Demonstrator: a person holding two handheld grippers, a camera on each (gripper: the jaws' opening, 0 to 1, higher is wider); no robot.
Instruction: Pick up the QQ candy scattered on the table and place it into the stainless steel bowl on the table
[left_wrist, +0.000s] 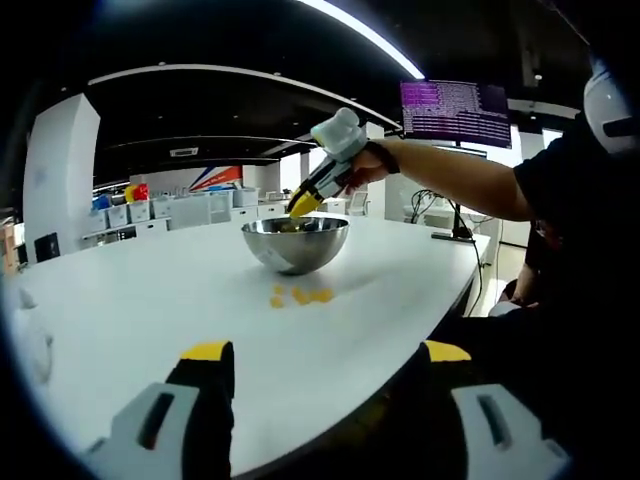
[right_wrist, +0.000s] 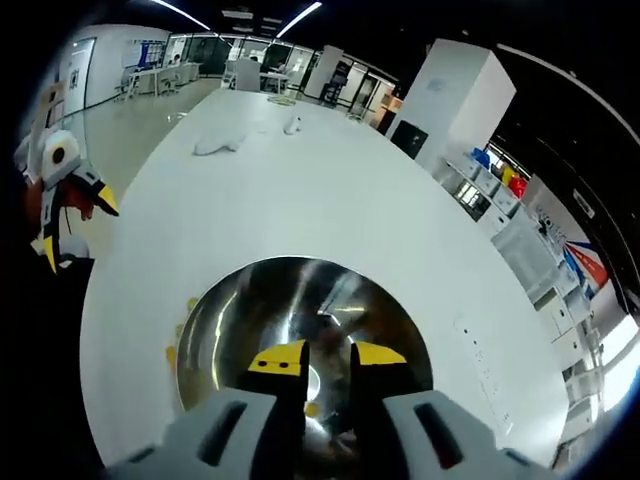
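Note:
The stainless steel bowl (left_wrist: 295, 242) stands on the white table (left_wrist: 150, 300). A few yellow QQ candies (left_wrist: 300, 296) lie on the table just in front of it. My left gripper (left_wrist: 326, 352) hangs low near the table's edge, jaws wide open and empty. A person's hand holds my right gripper (left_wrist: 305, 203) over the bowl's rim. In the right gripper view, my right gripper (right_wrist: 328, 357) points down into the bowl (right_wrist: 250, 310) with a narrow gap and nothing between the tips. A small yellow piece (right_wrist: 312, 408) shows inside the bowl. Candies (right_wrist: 172, 352) lie beside its rim. The left gripper (right_wrist: 75, 230) shows at the left.
The person's arm (left_wrist: 450, 180) reaches across the table's right side. White crumpled items (right_wrist: 220, 143) lie far along the table. A monitor (left_wrist: 455, 110) on a stand sits beyond the table, and storage bins (left_wrist: 140, 210) line the back wall.

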